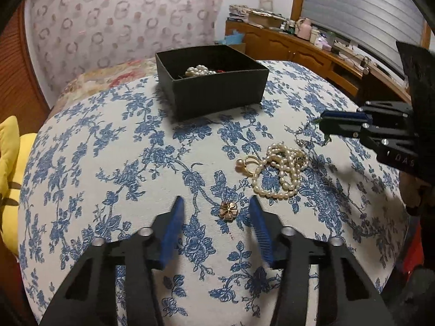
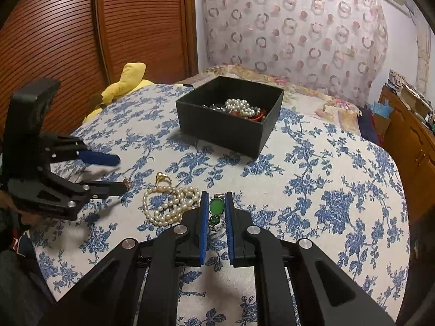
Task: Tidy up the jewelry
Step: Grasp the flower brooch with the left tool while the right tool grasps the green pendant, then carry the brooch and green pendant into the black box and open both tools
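Note:
My left gripper (image 1: 216, 203) is open just over the blue floral cloth (image 1: 108, 149), and a small gold flower brooch (image 1: 229, 211) lies between its blue pads, untouched. To the right of the brooch lie a pearl necklace (image 1: 282, 174) and a gold ring (image 1: 246, 164). My right gripper (image 2: 216, 195) is shut on a green stone pendant (image 2: 216, 206); in the left wrist view the right gripper (image 1: 322, 121) comes in from the right edge. An open black box (image 2: 225, 130) further back holds pearls (image 2: 239, 106) and red beads. In the right wrist view the left gripper (image 2: 121, 174) sits left of the necklace (image 2: 168, 203).
A yellow plush toy (image 2: 127, 81) lies at the cloth's far left edge. A wooden louvred door (image 2: 81, 40) and a patterned curtain (image 2: 299, 27) stand behind. A cluttered wooden sideboard (image 1: 299, 46) runs along the right side, under a window shutter.

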{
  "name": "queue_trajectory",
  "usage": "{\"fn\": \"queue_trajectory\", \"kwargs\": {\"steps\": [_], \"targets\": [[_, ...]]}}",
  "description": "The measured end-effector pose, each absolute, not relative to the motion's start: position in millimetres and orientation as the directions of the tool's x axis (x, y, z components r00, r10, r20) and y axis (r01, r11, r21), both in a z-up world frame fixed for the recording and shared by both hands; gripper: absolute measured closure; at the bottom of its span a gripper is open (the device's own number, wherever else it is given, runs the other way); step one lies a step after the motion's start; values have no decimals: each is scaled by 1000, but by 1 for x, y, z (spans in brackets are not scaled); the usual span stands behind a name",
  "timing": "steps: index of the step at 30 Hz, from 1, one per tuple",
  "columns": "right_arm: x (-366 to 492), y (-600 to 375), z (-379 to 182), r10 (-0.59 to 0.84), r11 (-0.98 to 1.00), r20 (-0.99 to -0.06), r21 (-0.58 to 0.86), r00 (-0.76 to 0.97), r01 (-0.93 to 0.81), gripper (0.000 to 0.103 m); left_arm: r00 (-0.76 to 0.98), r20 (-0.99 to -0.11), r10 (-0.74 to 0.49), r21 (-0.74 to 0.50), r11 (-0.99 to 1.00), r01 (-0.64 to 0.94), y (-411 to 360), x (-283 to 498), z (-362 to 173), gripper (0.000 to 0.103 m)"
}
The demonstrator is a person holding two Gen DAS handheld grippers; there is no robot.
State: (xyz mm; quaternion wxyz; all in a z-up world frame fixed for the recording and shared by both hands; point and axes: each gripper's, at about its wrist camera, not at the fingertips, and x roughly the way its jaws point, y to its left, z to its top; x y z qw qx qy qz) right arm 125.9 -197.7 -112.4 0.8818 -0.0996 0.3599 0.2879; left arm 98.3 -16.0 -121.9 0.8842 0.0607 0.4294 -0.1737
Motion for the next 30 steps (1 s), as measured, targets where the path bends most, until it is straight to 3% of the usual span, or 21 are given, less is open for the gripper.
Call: {"fn": "queue_trajectory", "kwargs": {"steps": [7, 9, 30], "targets": [[133, -197, -109, 439, 813, -688, 29, 578, -582, 90, 566, -785, -252, -26, 927, 375, -21, 98, -126, 70], [136, -197, -107, 440, 813, -685, 28, 581, -582, 90, 565, -784, -256, -26, 923, 383, -23, 97, -126, 89], [187, -184, -41, 509, 785, -562, -8, 652, -619, 90, 663, -705, -251, -29, 945, 326, -14, 142, -78, 89]]}}
